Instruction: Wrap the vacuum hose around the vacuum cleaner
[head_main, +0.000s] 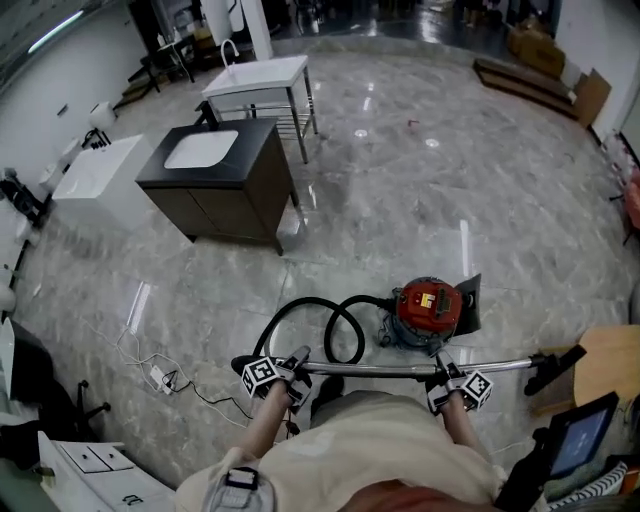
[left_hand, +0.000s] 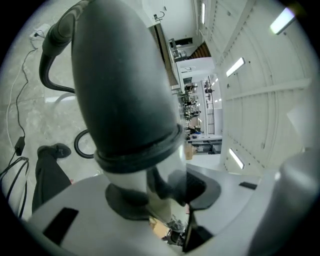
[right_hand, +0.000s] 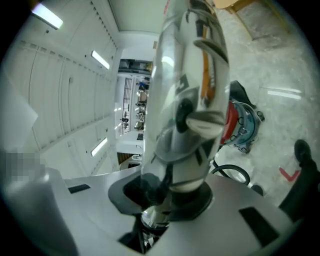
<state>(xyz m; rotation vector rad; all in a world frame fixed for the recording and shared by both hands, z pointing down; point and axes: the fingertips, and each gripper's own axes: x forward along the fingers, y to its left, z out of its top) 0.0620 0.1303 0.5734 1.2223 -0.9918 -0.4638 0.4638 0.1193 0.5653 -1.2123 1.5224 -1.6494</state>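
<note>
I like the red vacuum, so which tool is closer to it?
Right. The right tool grips the metal tube close to the red vacuum; the left tool holds the tube's dark handle end, farther off, by the black hose loop.

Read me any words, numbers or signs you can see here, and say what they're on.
None can be read.
Yellow label on the red vacuum cleaner: too small to read.
Left cube and right cube: black-and-white square patterns, no letters.
Red angled mark on the floor: not a letter.
</note>
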